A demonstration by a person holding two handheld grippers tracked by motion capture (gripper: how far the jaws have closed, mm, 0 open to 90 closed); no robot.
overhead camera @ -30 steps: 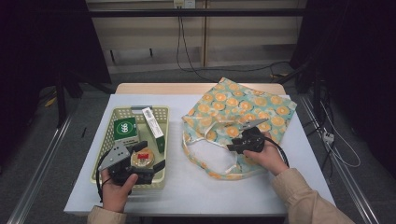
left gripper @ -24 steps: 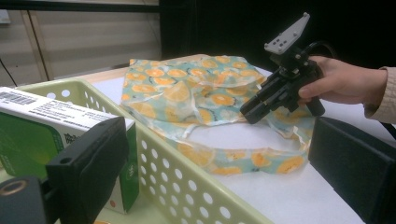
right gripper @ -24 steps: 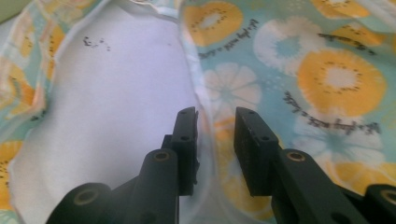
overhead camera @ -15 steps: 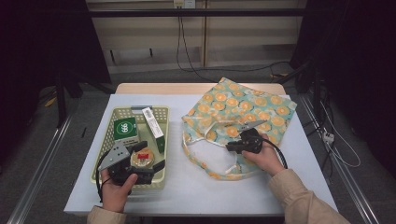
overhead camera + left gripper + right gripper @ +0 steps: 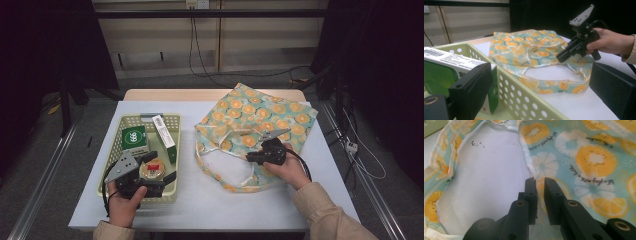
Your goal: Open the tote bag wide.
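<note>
Fingertips (image 5: 534,185) of my right gripper (image 5: 540,182) sit nearly pressed together, pinching the mouth hem of one orange-slice-print fabric tote bag (image 5: 260,120); its body runs toward one o'clock. Left gripper (image 5: 160,167) is spread over one pale green plastic basket (image 5: 114,155). Farther off, two green boxes (image 5: 134,138) lie at twelve.
</note>
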